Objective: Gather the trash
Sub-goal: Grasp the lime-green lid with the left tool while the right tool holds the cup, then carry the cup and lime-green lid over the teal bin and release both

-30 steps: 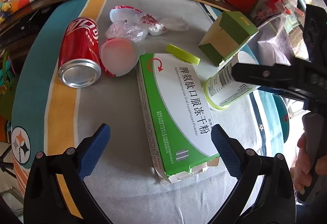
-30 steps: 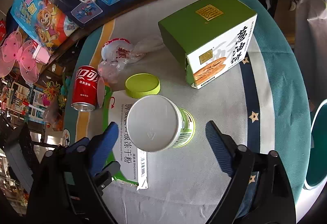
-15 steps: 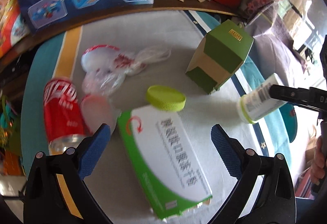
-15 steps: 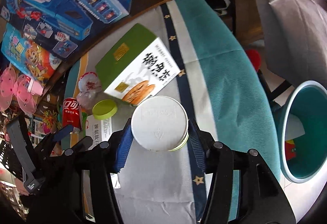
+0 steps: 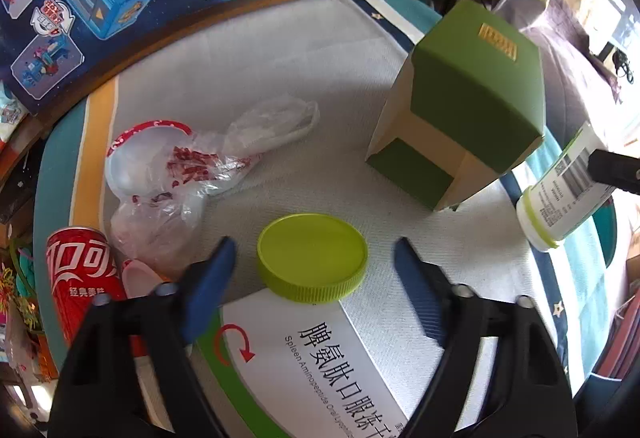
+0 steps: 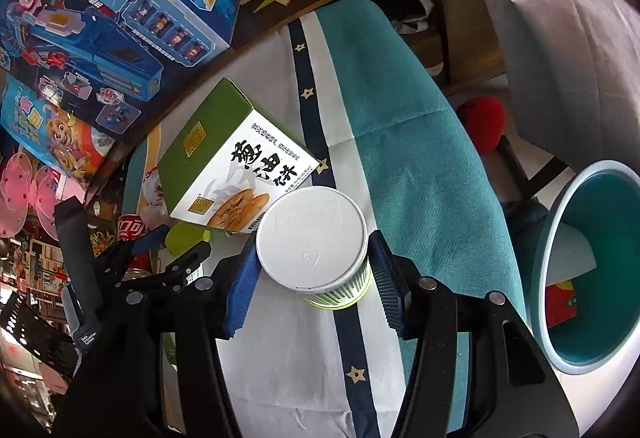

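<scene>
While the white bottle (image 6: 312, 238) is clamped by its smooth sides in the right gripper (image 6: 312, 266) short of the bin (image 6: 560, 222), it could be dropped outside, and the lime lid (image 5: 312, 258) between the wide-spread left gripper (image 5: 312, 270) could be skidded away.

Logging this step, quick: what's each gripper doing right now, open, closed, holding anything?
Left gripper: open, jaws on either side of the green lid, not touching it.
Right gripper: closed on the white bottle, held off the table.
</scene>
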`<state>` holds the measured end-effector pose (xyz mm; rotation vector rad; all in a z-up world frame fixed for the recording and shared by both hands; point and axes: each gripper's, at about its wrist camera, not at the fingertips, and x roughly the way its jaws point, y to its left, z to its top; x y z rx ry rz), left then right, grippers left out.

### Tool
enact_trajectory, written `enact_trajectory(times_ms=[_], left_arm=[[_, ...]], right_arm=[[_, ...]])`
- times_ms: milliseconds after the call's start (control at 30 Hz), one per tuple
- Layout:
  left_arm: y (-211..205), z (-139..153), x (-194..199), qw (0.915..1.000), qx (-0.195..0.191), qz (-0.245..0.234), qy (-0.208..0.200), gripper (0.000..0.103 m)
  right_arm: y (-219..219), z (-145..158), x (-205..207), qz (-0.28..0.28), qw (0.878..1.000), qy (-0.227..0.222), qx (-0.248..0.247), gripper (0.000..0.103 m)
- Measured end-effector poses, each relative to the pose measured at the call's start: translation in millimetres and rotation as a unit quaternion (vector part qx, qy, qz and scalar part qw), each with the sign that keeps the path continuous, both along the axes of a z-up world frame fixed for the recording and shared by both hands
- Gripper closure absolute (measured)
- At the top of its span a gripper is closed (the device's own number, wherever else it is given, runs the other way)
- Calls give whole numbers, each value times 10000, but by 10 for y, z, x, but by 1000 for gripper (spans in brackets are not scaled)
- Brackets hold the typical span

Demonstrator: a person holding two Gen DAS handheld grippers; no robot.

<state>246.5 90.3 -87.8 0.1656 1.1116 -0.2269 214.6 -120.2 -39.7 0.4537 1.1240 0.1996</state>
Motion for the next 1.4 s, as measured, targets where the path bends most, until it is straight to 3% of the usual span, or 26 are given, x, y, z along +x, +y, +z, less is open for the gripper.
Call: enact_trajectory(times_ms=[33, 300, 733, 1133, 1400], left_arm=[[5, -25, 11, 10000, 8, 19, 32, 46], [60, 160, -135, 9992, -297, 234, -150, 47], [-202, 434, -714, 9978, -631, 37, -206, 47], [-1174, 690, -1011, 9909, -1094, -733, -277, 47], [-1950, 650, -1086, 9851, -1113, -1310, -80, 46]], right_arm=[[-1, -1, -2, 0, 10000, -5, 6, 51], [-28, 4, -61, 22, 9999, -9, 109, 52], [-336, 275, -386, -192, 9989, -297, 316, 52], [-1272, 417, -964, -931, 9936, -556, 326, 52], [-2123, 187, -1247, -1623, 9853, -416, 338, 52]])
